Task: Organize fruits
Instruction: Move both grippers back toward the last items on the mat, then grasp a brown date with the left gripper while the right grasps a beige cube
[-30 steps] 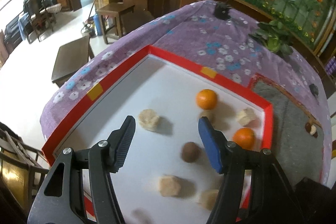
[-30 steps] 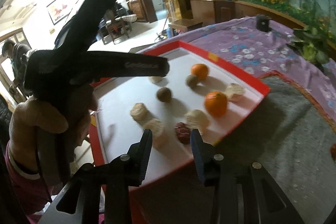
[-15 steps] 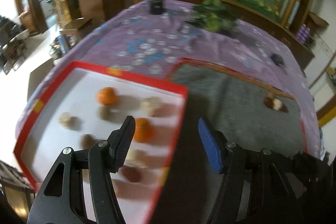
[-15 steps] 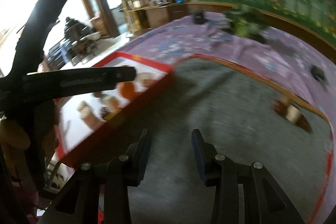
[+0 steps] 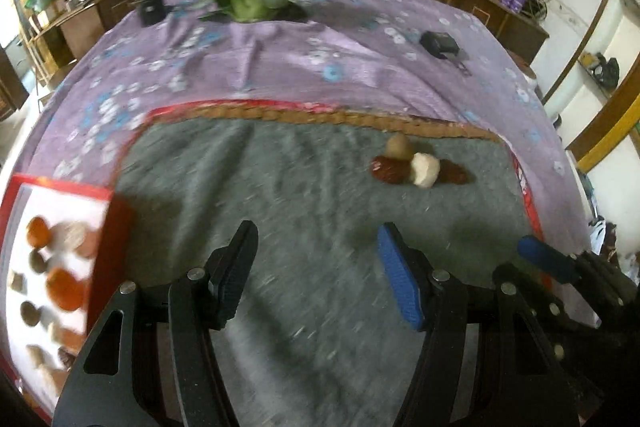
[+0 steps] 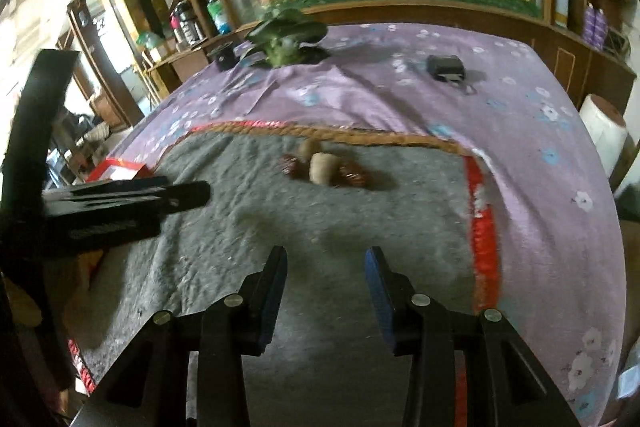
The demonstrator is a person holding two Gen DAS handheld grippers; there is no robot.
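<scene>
Both the left claw and right claw hang spread and empty over the grey mat, only a small fruit cluster ahead, most fruit in the tray off left.

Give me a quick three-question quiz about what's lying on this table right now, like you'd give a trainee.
1. True or false: the left gripper is carrying a fruit.
2. Which lies on the grey mat? A) a small cluster of fruits B) a banana C) a knife
3. Fill in: the oranges sit in the white tray with the ____ rim.

Key: 1. False; its jaws stand apart over bare mat, and so do those of the right gripper. 2. A; a pale piece, a round tan one and dark red ones touch near the mat's far edge. 3. Red.
</scene>
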